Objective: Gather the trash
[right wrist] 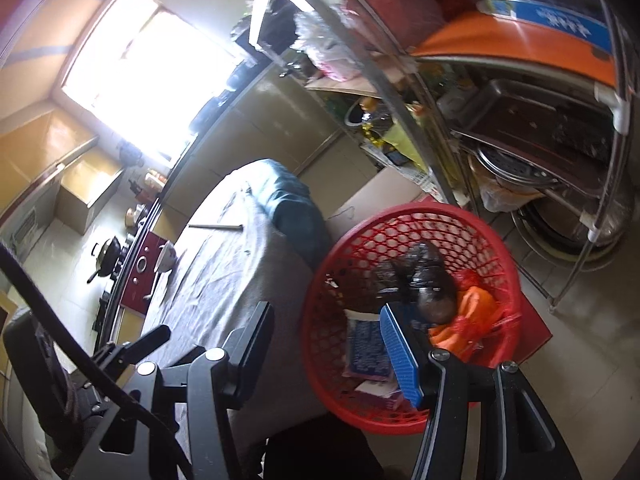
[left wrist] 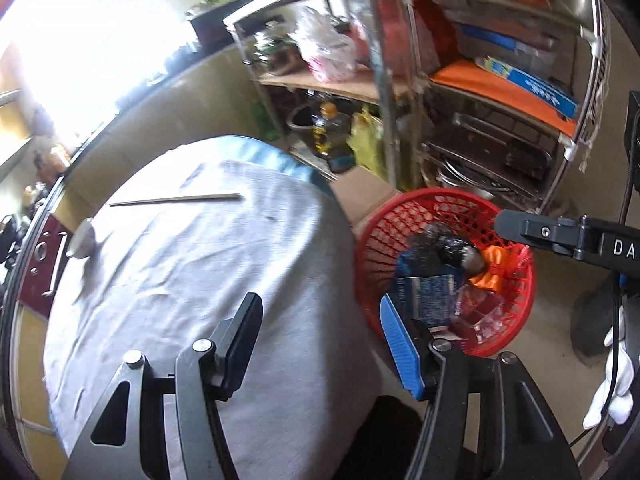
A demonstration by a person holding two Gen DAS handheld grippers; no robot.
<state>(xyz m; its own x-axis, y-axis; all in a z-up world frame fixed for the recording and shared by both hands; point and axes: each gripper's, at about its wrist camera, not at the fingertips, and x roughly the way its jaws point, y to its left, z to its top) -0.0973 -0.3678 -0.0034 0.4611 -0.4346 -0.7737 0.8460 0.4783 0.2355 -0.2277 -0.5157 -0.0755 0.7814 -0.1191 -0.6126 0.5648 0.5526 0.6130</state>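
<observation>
1. The left gripper (left wrist: 320, 344) hangs over the near right edge of the worktop (left wrist: 192, 280). Its jaws are apart and hold nothing.
2. The right gripper (right wrist: 326, 352) is above the gap between the worktop and the red basket (right wrist: 320, 340). Its jaws are apart and hold nothing.
3. The basket stands on the floor, right of the worktop. The trash (right wrist: 420, 276) lies inside it: a dark bag, a blue packet, orange plastic.
4. A stick (left wrist: 176, 200) and a spoon (left wrist: 82, 238) lie on the far side of the worktop.
</observation>
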